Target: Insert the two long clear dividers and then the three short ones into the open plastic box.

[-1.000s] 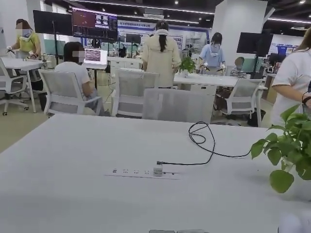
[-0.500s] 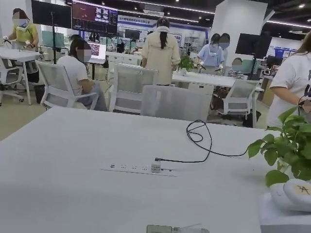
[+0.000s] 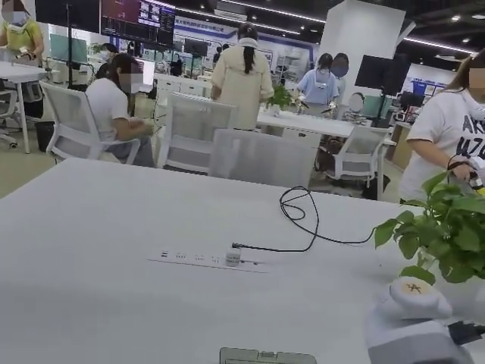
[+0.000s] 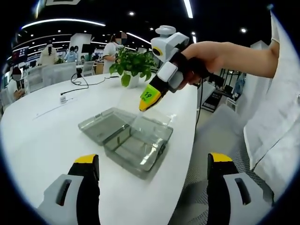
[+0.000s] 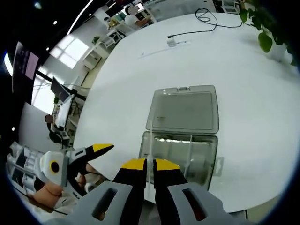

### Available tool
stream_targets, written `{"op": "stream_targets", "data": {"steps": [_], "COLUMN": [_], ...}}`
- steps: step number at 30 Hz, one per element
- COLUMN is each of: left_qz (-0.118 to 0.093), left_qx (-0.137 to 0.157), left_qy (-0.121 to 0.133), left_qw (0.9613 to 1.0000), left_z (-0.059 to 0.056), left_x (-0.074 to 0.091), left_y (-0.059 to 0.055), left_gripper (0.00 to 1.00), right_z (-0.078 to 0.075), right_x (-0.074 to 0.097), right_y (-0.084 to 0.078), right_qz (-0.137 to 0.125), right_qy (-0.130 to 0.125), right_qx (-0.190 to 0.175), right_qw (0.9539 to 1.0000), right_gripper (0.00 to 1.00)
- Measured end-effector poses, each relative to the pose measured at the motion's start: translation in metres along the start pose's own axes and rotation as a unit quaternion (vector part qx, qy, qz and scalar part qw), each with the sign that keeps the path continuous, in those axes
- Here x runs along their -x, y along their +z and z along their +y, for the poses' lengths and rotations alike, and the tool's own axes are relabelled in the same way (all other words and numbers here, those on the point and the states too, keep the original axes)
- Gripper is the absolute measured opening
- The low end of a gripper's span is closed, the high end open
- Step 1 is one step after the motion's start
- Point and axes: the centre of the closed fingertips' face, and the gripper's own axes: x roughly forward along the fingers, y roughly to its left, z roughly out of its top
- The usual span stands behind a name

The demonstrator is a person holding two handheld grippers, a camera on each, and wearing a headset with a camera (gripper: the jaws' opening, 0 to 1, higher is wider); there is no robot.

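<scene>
Your right claw [image 5: 146,164] is clenched on a clear divider [image 5: 147,151], which shows edge-on as a thin pale line running forward from between the tips. Just ahead of and below those tips lies the open plastic box [image 5: 168,152], its base nearest the claw and its lid [image 5: 183,110] folded flat beyond. Your left claw [image 4: 153,158] is released, jaws wide apart and holding nothing. It waits off to the left of the right claw, short of the box.

Over the last second your head has tipped and swung, so the whole table scene has slid in the head view. Beyond that shift, the white top of the right claw has come well into the lower right corner, and the box's rim has risen at the bottom edge. I read this as the divider being brought over the box, with seating it as the step in hand.

In the head view the bottom edge cuts off the tips, the divider and most of the box. A thin line inside the base, right of the tips, may be a divider already seated, but I cannot tell. The slots are too fine to make out, and whether the held piece is long or short is unclear.

Farther ahead of the claw lie a power strip [image 3: 204,259], a black cable [image 3: 299,220] and a potted plant [image 3: 447,235]. People sit and stand at other desks beyond.
</scene>
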Motion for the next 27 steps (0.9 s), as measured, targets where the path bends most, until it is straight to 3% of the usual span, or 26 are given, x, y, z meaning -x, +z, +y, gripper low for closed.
{"op": "stream_targets", "data": {"steps": [13, 27], "left_qz": [-0.017, -0.029], "left_qx": [0.006, 0.022], "left_qy": [-0.018, -0.015], "left_qw": [0.9997, 0.9992], "left_z": [-0.002, -0.001], "left_x": [-0.001, 0.003], "left_y": [-0.004, -0.007], "left_gripper": [0.98, 0.96], "right_z": [-0.015, -0.023], "right_x": [-0.018, -0.035], "right_y": [-0.014, -0.021], "right_qz": [0.04, 0.061], "right_qy": [-0.047, -0.062], "right_qx": [-0.015, -0.016], "right_qw": [0.998, 0.9961], "right_gripper": [0.07, 0.07]}}
